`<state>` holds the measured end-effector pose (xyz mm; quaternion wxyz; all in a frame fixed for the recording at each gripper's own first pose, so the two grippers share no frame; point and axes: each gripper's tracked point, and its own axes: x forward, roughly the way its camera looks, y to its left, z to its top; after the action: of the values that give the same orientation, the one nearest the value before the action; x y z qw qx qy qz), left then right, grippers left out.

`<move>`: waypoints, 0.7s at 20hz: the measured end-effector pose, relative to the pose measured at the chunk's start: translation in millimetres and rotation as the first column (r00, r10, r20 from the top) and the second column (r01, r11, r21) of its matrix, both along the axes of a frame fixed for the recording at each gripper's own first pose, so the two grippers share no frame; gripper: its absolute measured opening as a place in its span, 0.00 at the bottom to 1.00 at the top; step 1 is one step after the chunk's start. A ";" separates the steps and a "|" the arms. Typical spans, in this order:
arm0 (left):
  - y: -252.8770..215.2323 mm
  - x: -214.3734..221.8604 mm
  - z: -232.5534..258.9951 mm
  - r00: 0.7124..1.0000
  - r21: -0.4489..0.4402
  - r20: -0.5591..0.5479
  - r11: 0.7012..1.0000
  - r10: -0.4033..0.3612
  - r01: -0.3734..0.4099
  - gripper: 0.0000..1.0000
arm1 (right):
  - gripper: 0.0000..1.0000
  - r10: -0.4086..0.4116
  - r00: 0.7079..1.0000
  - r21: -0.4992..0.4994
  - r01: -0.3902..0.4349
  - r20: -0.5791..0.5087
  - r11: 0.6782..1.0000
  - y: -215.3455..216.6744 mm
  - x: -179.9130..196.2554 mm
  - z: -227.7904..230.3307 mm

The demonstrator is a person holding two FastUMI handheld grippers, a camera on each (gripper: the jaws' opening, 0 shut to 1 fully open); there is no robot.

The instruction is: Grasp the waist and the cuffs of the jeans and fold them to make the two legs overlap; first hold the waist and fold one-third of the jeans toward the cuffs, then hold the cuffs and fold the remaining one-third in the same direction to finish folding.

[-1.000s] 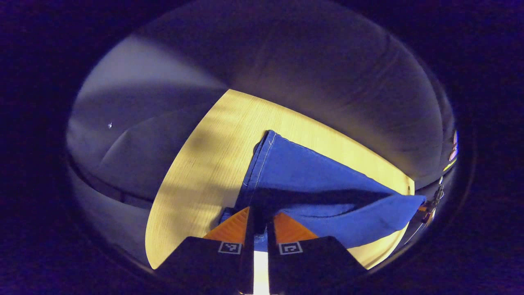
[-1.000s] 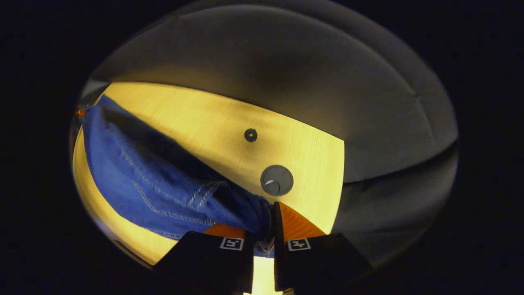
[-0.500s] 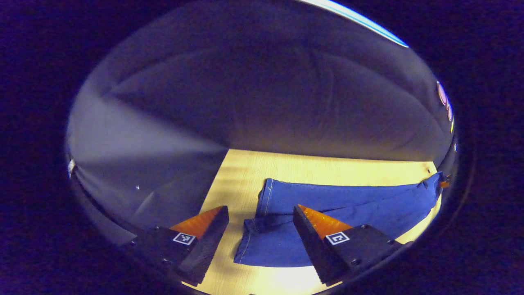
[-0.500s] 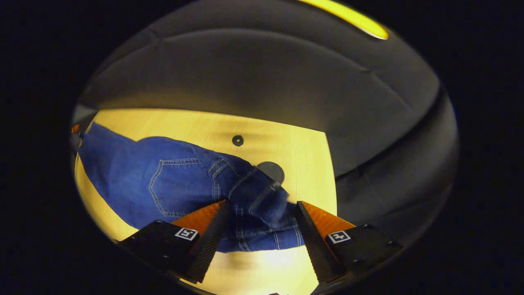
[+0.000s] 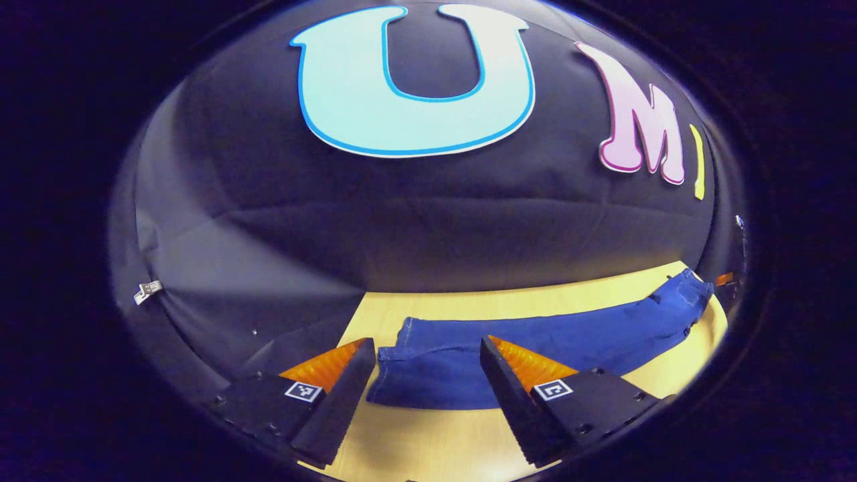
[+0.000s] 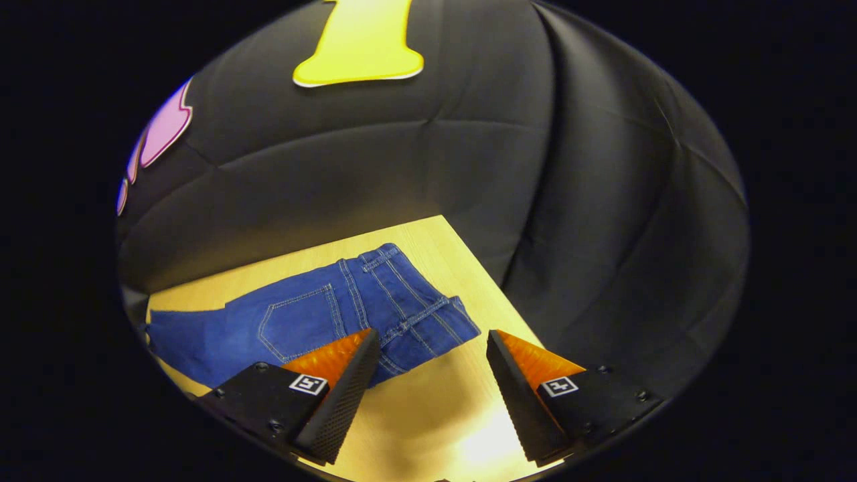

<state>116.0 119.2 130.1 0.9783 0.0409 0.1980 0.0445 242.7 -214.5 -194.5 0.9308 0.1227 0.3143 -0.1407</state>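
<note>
1. On the wooden table [image 6: 428, 408] the jeans [image 6: 315, 321] lay flat, legs overlapped, their long axis running along the table's back edge.
2. The right gripper [image 6: 428, 385], jaws apart and empty, hovered just beside the waist [image 6: 422, 314]; it seemed the nearer one for the waist fold.
3. The left gripper [image 5: 422, 391], likewise spread and empty, hung over the cuffs [image 5: 402, 368].
4. Bare tabletop lay on the grippers' side of the jeans.
</note>
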 end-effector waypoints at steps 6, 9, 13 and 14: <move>-66.4 -46.5 1.1 0.996 -0.055 0.010 0.995 -0.087 0.088 0.99 | 0.99 -0.107 0.994 -0.016 0.107 0.033 0.994 -9.8 11.4 -12.1; -87.1 -53.7 -4.0 0.991 -0.111 0.002 0.985 -0.132 0.131 0.99 | 0.99 -0.156 0.987 -0.033 0.158 0.046 0.987 -18.0 25.4 -28.0; -91.1 -53.4 -17.4 0.991 -0.124 -0.014 0.984 -0.130 0.127 0.99 | 0.99 -0.219 0.976 0.018 0.219 0.003 0.976 -23.5 34.2 -57.3; -92.6 -53.9 -21.5 0.991 -0.127 -0.018 0.983 -0.133 0.129 0.99 | 0.99 -0.227 0.974 0.041 0.228 -0.010 0.973 -22.3 34.9 -64.2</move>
<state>62.2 26.6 108.6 0.9770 -0.0070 0.2104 -0.0331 277.6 -236.8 -258.7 0.9049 0.1767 0.3038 -0.2401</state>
